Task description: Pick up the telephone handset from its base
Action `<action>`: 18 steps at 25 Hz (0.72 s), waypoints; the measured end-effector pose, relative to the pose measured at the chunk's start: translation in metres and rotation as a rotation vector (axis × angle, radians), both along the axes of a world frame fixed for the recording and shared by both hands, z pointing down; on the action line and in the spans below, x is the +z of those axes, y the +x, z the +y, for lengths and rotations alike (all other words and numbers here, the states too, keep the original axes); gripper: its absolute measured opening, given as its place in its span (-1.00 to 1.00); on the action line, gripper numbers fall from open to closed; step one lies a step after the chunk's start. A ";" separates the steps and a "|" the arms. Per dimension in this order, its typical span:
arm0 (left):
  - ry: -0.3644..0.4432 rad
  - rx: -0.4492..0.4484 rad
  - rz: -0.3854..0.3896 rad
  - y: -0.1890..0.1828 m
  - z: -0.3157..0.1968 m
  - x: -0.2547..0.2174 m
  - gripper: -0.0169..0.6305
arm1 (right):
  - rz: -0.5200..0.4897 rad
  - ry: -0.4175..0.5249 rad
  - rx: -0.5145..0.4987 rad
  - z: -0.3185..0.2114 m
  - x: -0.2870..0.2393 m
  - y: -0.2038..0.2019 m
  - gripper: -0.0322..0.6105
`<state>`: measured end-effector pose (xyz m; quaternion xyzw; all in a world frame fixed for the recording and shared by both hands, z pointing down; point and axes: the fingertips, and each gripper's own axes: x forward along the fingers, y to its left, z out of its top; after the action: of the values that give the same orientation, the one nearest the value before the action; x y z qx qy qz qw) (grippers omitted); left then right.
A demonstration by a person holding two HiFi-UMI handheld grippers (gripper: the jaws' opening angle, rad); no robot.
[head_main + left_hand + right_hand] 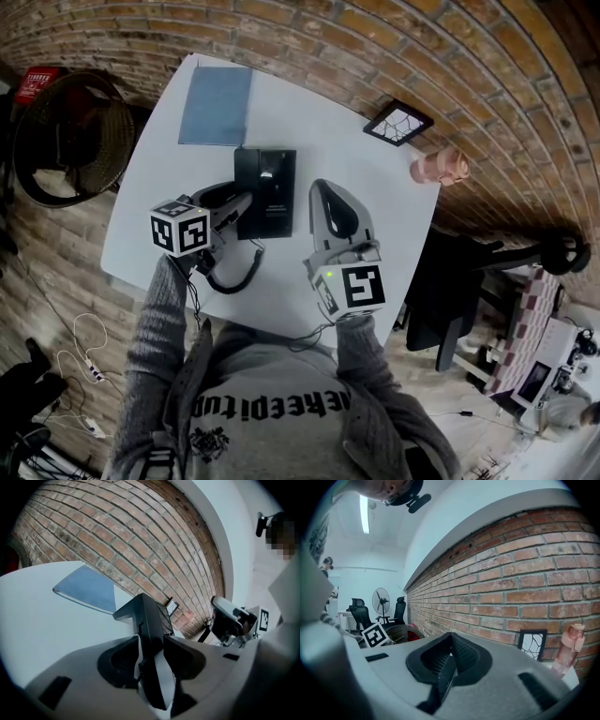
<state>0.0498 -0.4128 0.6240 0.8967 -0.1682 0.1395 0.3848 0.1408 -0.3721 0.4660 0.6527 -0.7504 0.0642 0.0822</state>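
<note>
lengthwise toward brick wall (pixel 117 541), handset (pixel 150 613) between left tongs (pixel 151 639)

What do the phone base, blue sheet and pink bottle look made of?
Phone base: black moulded plastic by the look, slight sheen with a pale highlight on top.
Blue sheet: thin, flat, matte; paper or a plastic folder, can't tell.
Pink bottle: probably translucent plastic; the body looks see-through pink.
</note>
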 end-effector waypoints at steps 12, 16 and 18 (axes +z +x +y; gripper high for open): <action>-0.087 0.001 0.029 0.002 0.002 -0.001 -0.62 | 0.008 -0.004 0.001 -0.001 0.001 0.002 -0.89; -0.125 -0.010 0.036 0.001 0.002 -0.003 -0.66 | 0.014 0.001 -0.001 0.000 -0.001 0.002 -0.89; -0.141 -0.015 0.053 0.001 0.003 -0.006 -0.67 | 0.017 0.003 -0.002 0.000 -0.002 0.001 -0.88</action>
<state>0.0508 -0.4103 0.6182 0.8695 -0.1543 0.1245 0.4523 0.1423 -0.3716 0.4636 0.6525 -0.7504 0.0576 0.0878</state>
